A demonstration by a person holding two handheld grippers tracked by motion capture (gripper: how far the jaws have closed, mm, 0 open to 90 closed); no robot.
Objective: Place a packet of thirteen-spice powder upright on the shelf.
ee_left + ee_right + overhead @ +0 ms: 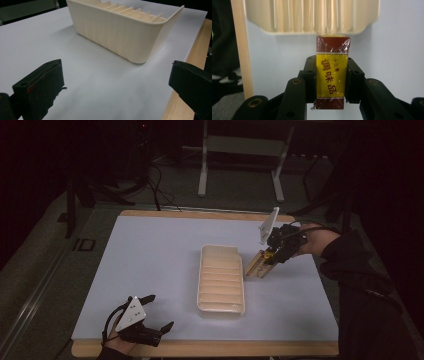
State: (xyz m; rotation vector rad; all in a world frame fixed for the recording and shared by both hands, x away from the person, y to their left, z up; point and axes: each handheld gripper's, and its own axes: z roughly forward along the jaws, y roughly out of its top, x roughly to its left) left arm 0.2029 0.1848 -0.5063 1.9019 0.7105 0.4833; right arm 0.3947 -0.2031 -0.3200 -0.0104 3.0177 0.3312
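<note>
A cream ribbed plastic tray (221,280) sits near the middle of a white sheet (150,260) that covers a wooden table (200,349). The tray is long, with raised ridges running across its floor.

Just beside the tray's right wall, the right gripper (270,256) has its 2 black jaws clamped on the sides of a small box (258,266). In the right gripper view the box (331,72) is yellow with dark red ends, wrapped in clear film and printed with red characters. Its far end is close against the tray's outer wall (312,17); whether they touch cannot be told.

Well apart from the tray, off its near left corner, the left gripper (159,312) rests by the table's front edge, jaws spread wide and holding nothing. The left gripper view looks toward the tray's corner (140,47).
</note>
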